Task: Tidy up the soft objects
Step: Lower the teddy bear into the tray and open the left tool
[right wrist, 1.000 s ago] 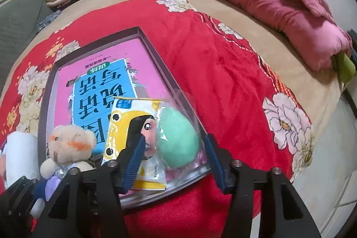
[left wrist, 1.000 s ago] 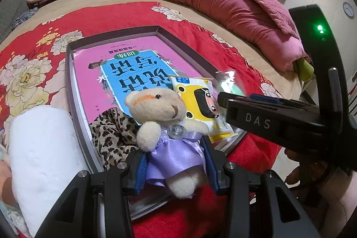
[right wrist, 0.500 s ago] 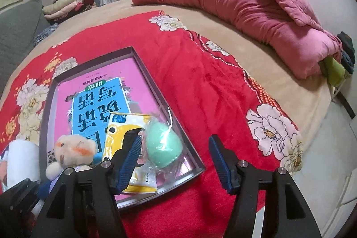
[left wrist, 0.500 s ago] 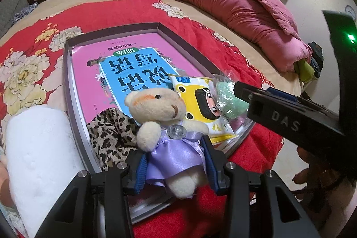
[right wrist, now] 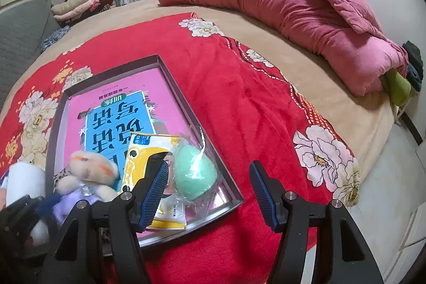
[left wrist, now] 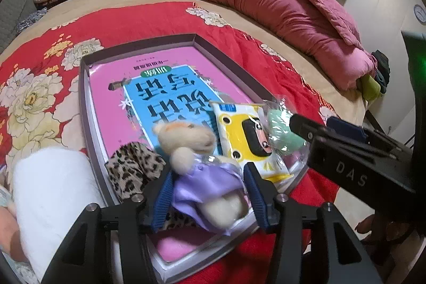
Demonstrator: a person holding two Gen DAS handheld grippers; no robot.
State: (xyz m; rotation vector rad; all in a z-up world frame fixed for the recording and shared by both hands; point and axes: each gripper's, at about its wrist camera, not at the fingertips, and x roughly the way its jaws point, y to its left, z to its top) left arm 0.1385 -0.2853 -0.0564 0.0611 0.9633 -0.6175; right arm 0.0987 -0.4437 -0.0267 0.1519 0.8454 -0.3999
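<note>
A grey tray (left wrist: 84, 108) lies on the red floral blanket with a pink book inside. My left gripper (left wrist: 207, 194) is shut on a small teddy bear in a purple dress (left wrist: 202, 177), held tilted above the tray's near end. Beside it lie a leopard-print cloth (left wrist: 133, 169), a yellow tissue pack (left wrist: 247, 137) and a bagged mint-green sponge (left wrist: 282, 135). My right gripper (right wrist: 210, 189) is open and empty, above the tray's near right corner; the sponge (right wrist: 194, 172) sits by its left finger. The bear (right wrist: 87, 180) shows at the left there.
A white soft roll (left wrist: 53, 198) lies left of the tray. A rolled pink quilt (left wrist: 279, 9) lies along the far side of the bed. Folded clothes (right wrist: 80, 4) are stacked at the back left. The bed edge (right wrist: 372, 151) drops to the floor on the right.
The left gripper has lifted the bear, which now leans to the right. The right gripper has let go of the bagged sponge, opened wide and pulled back up and to the right.
</note>
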